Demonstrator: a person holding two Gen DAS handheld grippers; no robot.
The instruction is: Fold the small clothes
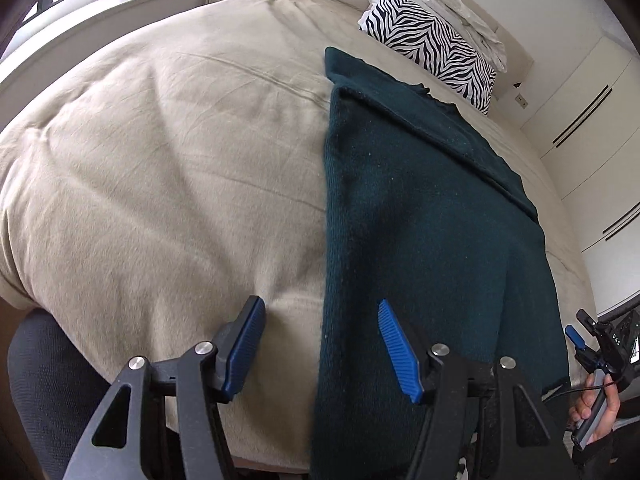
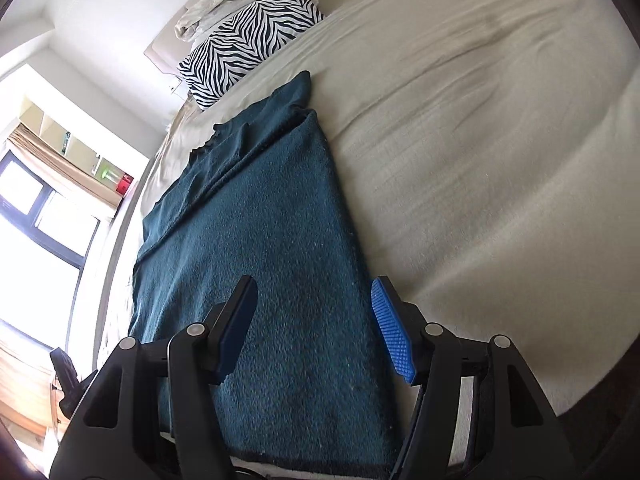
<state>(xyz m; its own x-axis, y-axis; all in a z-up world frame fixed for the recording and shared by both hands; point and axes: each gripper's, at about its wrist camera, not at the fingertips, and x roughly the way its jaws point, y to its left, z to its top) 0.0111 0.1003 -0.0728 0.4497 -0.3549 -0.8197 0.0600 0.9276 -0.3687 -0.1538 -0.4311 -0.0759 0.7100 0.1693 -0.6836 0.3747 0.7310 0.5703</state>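
A dark teal knit garment [image 1: 420,220] lies on the beige bed [image 1: 160,160], folded lengthwise into a long narrow strip with a sleeve layer on top. My left gripper [image 1: 320,304] hovers open over the strip's left edge near its near end, nothing between the blue pads. In the right wrist view the same garment [image 2: 260,240] runs away from me, and my right gripper [image 2: 314,282] stands open above its right edge, also holding nothing. The right gripper [image 1: 576,336] and the hand holding it show at the left wrist view's lower right.
A zebra-print pillow [image 1: 432,56] and crumpled white cloth [image 1: 452,4] sit at the head of the bed beyond the garment. White wardrobe doors [image 1: 592,120] stand to one side, and a window [image 2: 32,220] to the other. Wide beige bedding [image 2: 480,160] stretches beside the strip.
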